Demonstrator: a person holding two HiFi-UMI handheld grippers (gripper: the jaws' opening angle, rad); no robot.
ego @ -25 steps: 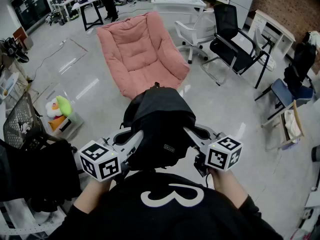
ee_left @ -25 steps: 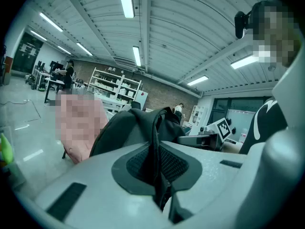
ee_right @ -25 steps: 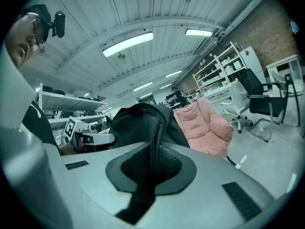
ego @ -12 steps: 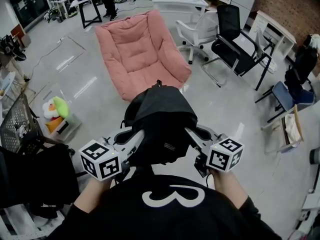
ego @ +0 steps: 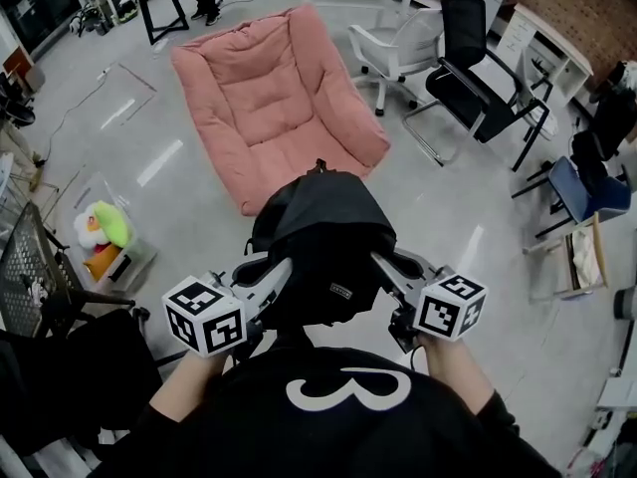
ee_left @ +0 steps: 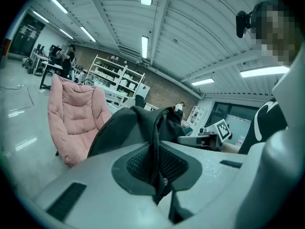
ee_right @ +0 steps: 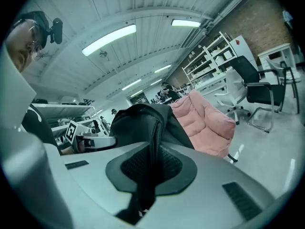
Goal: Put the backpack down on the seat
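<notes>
A glossy grey floor (ego: 448, 217) stretched out under and ahead of both claws. On it, well ahead of the claws and a little to their left, stood the wide pink seat (ego: 269, 98), its cushion bare. The black backpack (ego: 323, 237) hung between the two claws, held up off the floor and well apart from the seat. Ahead and to the right of the right claw stood a black office chair (ego: 478, 58) and, just beside it, a white office chair (ego: 398, 53). The left claw (ego: 277, 270) was clamped on a dark fold of the backpack at its left side, and the right claw (ego: 380, 264) was clamped the same way on its right side. A small plush toy (ego: 100, 232) lay on the floor off to the left of the left claw.
</notes>
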